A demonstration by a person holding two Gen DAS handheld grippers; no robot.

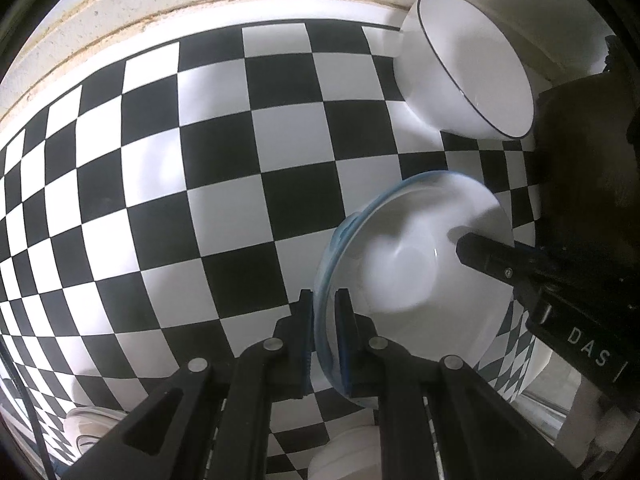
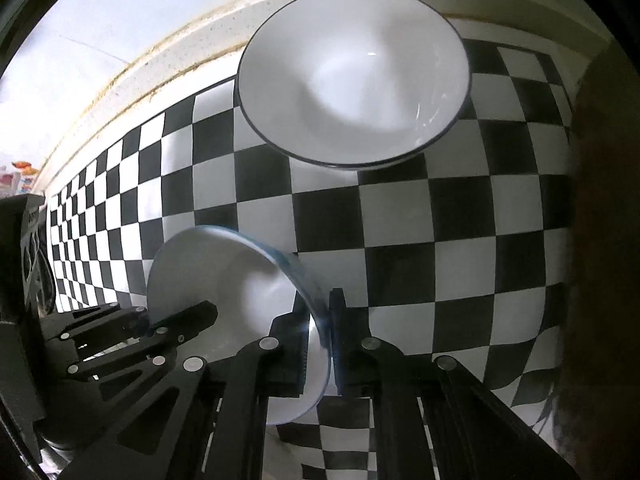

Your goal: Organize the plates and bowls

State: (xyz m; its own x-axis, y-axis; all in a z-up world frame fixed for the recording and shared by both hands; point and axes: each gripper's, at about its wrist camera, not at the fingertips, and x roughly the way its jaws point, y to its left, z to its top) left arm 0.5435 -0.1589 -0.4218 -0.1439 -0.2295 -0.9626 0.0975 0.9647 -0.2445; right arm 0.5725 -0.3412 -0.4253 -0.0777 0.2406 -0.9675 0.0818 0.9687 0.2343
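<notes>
A white bowl with a blue rim (image 1: 404, 264) hangs tilted over the checkered cloth, held from two sides. My left gripper (image 1: 325, 312) is shut on its near rim, the edge pinched between both pads. My right gripper (image 2: 320, 312) is shut on the opposite rim; in the left wrist view one of its fingers (image 1: 484, 258) lies inside the bowl. In the right wrist view the same bowl (image 2: 224, 276) shows, with the left gripper (image 2: 160, 320) on its far edge. A larger white bowl with a thin black rim (image 2: 352, 76) (image 1: 460, 68) rests on the cloth near the back ledge.
A black-and-white checkered cloth (image 1: 224, 168) covers the surface, bounded by a cream stone ledge (image 1: 120, 4) at the back. White dishes (image 1: 80, 428) (image 1: 344, 452) peek out at the bottom. A dark brown shape (image 2: 604, 240) fills the right side.
</notes>
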